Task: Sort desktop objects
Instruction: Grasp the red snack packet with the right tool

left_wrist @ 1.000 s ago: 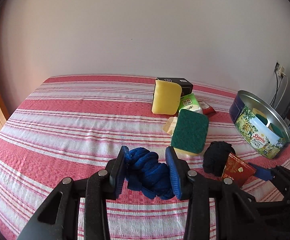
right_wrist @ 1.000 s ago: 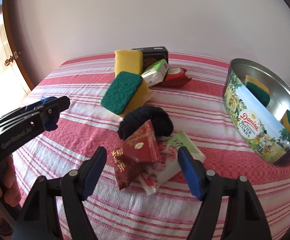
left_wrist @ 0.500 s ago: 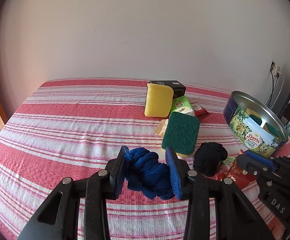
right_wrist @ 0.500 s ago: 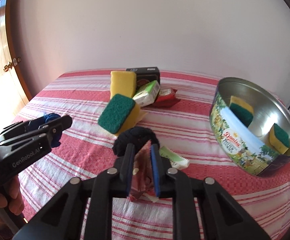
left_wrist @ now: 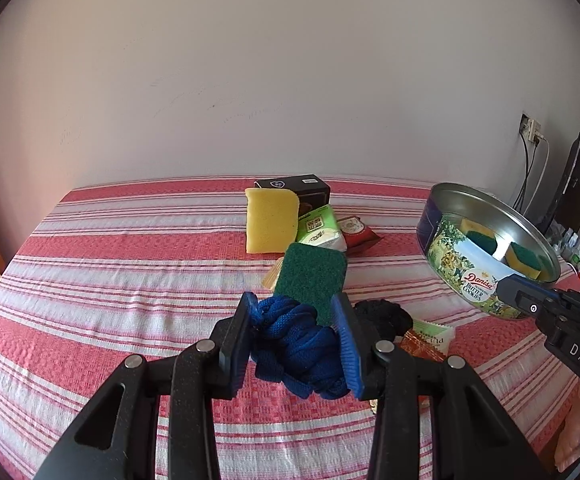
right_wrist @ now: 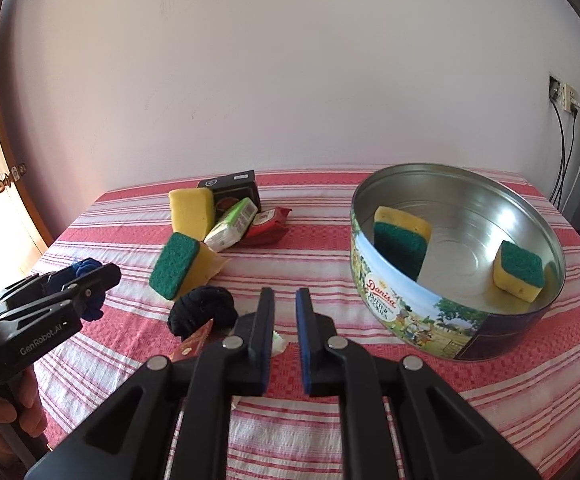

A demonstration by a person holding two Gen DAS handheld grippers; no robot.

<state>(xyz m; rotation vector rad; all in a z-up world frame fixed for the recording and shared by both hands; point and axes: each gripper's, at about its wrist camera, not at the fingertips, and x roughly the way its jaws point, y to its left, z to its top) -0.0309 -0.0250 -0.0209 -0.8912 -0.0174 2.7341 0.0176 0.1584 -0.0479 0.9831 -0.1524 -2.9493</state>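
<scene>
Between the blue pads of the left gripper (left_wrist: 296,342) sits a bundle of blue cloth (left_wrist: 296,344), pinched on both sides and held over the red-and-white striped worktop (left_wrist: 110,280). Just beyond it a green-faced sponge (left_wrist: 312,278) lies tilted, with a black cloth ball (left_wrist: 382,316) and a red packet (left_wrist: 420,344) just to its right. The right gripper (right_wrist: 284,334) is clenched with nothing between its pads (only a narrow gap shows); that same packet and ball lie just left of and below it. Farther right stands the round cookie tin (right_wrist: 410,312), with two sponges (right_wrist: 400,240) leaning inside. A yellow sponge (left_wrist: 270,220), a black box (left_wrist: 302,188) and a green pack (left_wrist: 318,228) cluster near the far edge.
</scene>
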